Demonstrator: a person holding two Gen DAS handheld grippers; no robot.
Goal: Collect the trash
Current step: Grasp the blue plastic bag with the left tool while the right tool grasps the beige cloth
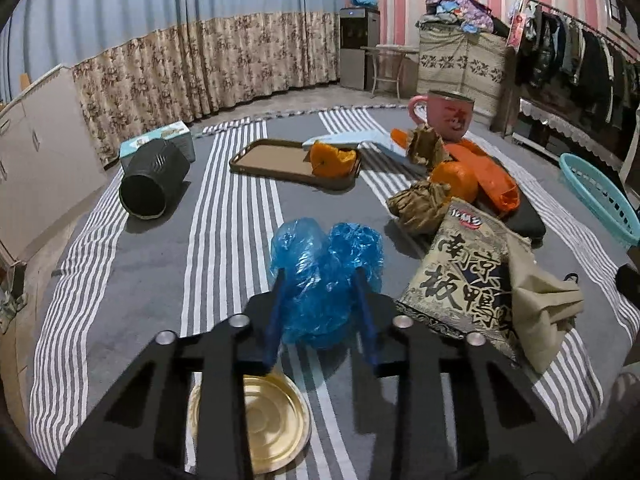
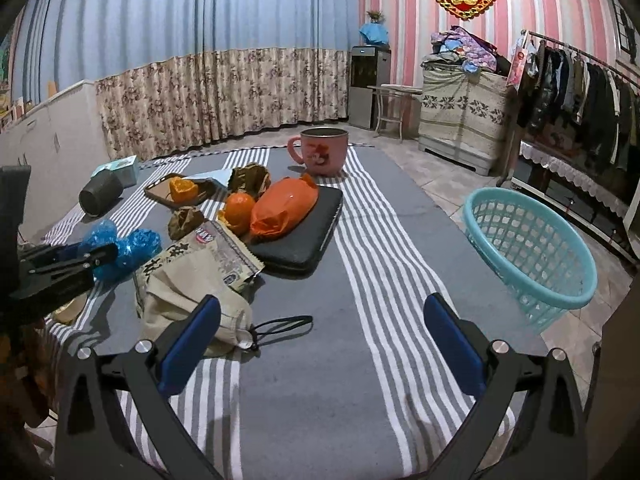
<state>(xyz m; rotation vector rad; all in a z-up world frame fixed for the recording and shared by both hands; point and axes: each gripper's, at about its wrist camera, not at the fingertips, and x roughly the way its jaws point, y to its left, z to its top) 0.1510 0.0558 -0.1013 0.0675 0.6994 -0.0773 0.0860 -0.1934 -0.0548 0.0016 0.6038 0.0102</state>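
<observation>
A crumpled blue plastic bag lies on the grey striped tablecloth. My left gripper is shut on it, a blue finger pressed into each side so that the bag bulges above them. The right wrist view shows the same bag and left gripper at the far left. My right gripper stands wide open above bare cloth, nothing between its fingers; its left finger is close to a beige drawstring pouch. A printed snack packet lies just right of the blue bag.
A black bin lies tipped over at the left; a teal basket sits off the table's right edge. Brown paper wads, an orange, an orange bag, a tray with peel, a pink mug, a gold lid.
</observation>
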